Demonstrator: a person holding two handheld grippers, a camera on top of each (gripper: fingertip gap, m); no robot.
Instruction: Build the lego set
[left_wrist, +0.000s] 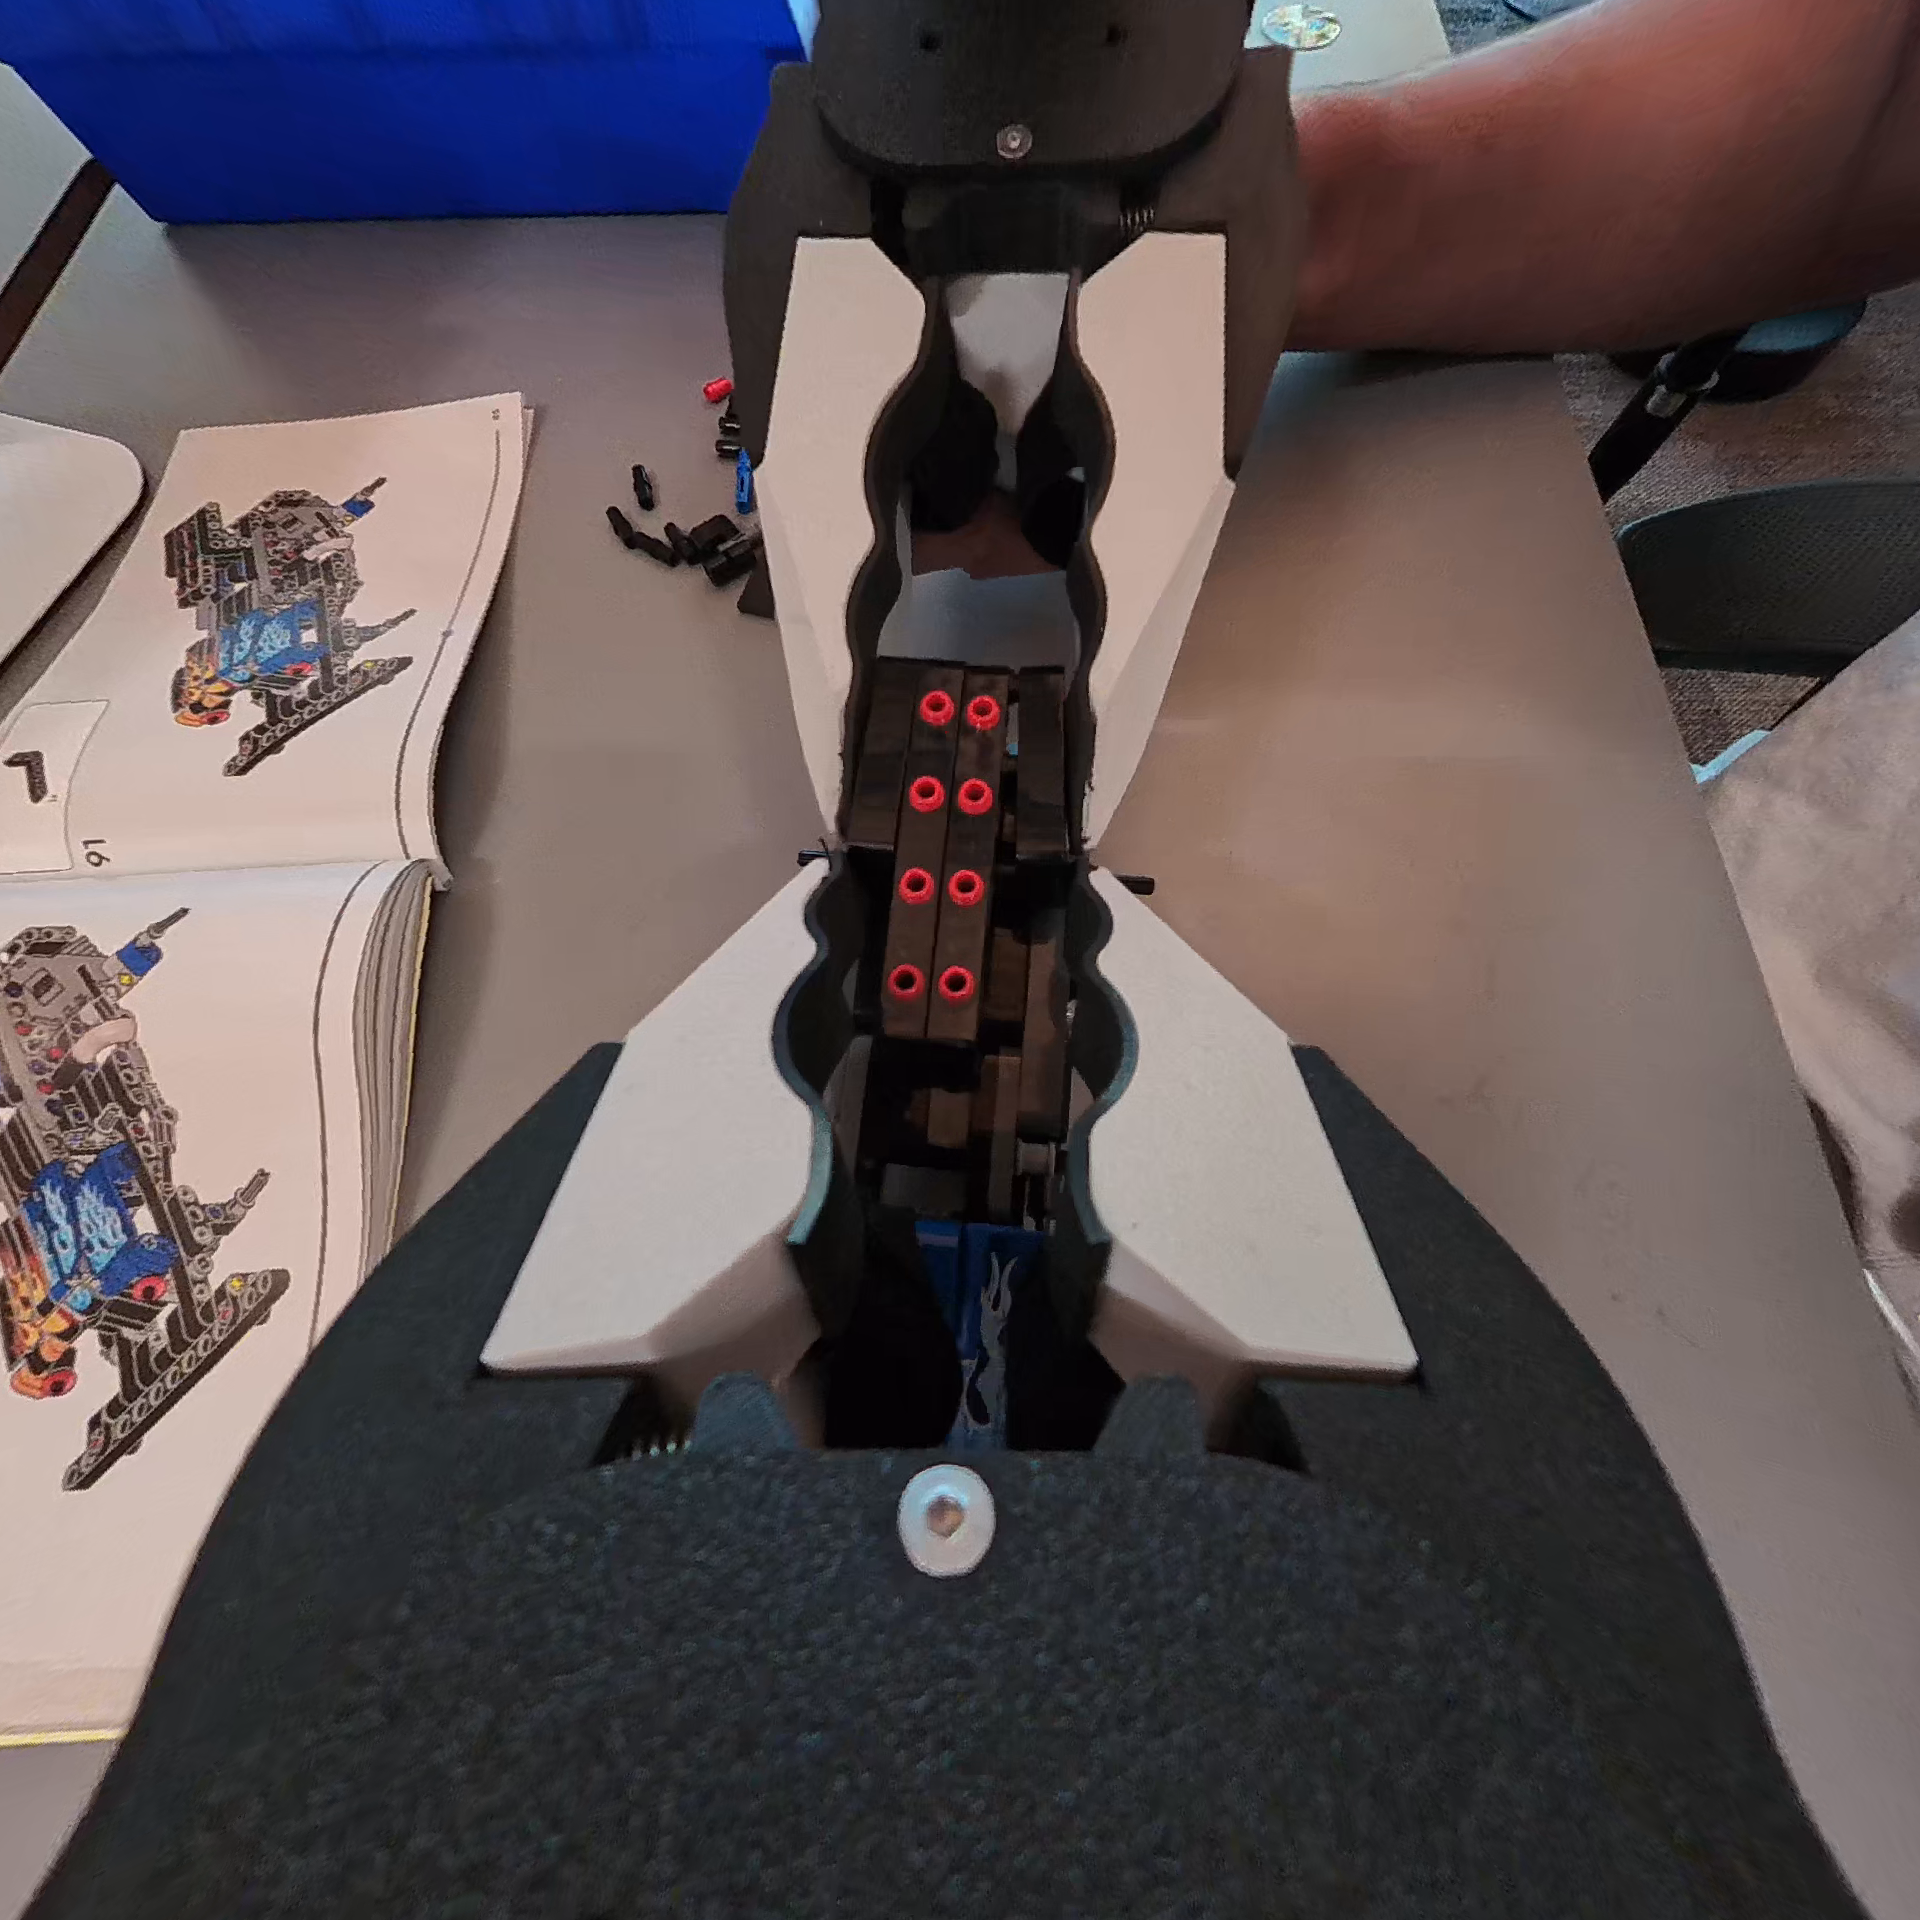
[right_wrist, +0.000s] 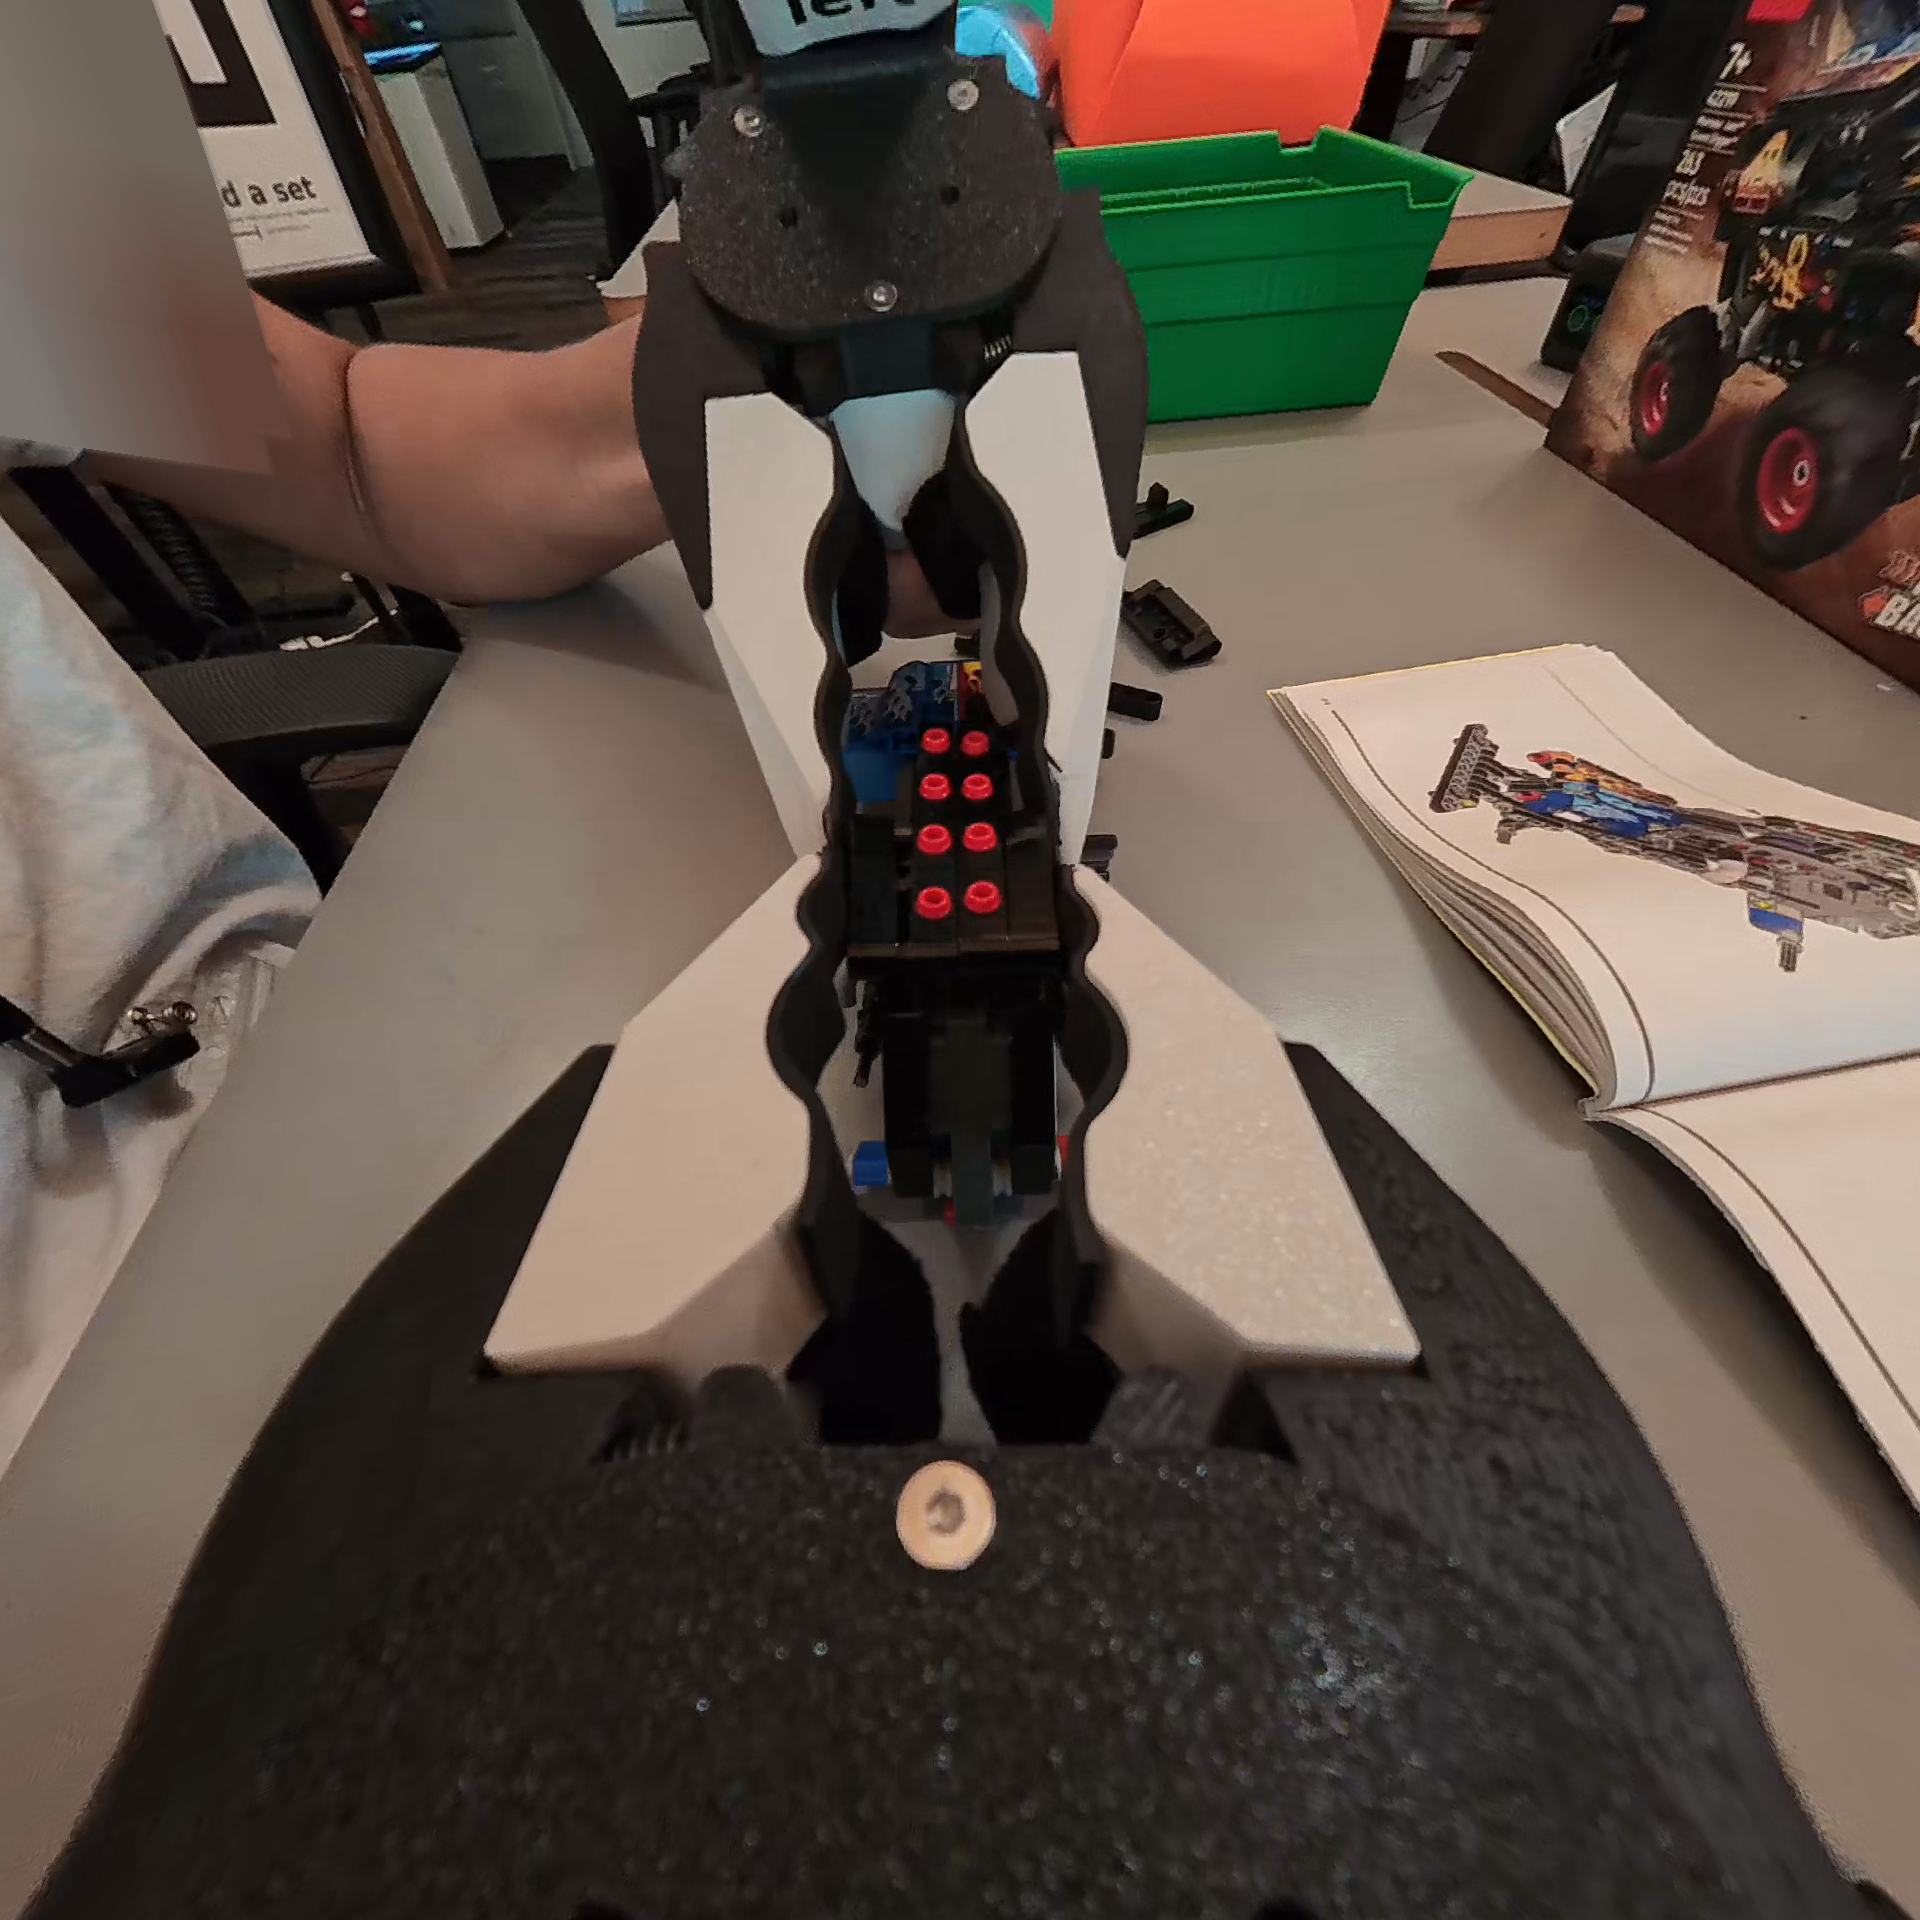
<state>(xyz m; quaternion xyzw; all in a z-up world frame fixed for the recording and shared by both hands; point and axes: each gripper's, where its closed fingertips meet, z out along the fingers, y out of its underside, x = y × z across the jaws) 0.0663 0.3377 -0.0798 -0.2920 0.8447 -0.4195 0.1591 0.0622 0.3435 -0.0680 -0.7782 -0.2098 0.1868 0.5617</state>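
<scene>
A partly built lego model (left_wrist: 925, 1023), black beams with two rows of red pins and a blue flame panel, is held above the grey table (left_wrist: 1351, 935). My left gripper (left_wrist: 951, 894) is shut on its blue-panel end. My right gripper (left_wrist: 966, 810) faces it and is shut on the other end. In the right wrist view the model (right_wrist: 956, 1070) sits between my right gripper (right_wrist: 951, 883) fingers, with the left gripper (right_wrist: 951, 810) clamping the far end. The fingertips of the two grippers nearly meet at the model's middle.
An open instruction booklet (left_wrist: 260, 675) lies on the left, and also shows in the right wrist view (right_wrist: 1662, 883). Loose black pieces (left_wrist: 686, 530) lie beyond it. A blue bin (left_wrist: 416, 104), a green bin (right_wrist: 1268, 270) and the set's box (right_wrist: 1766, 312) stand at the table's edges. A person's forearm (right_wrist: 488, 468) rests nearby. The grippers are tip to tip, or close to it.
</scene>
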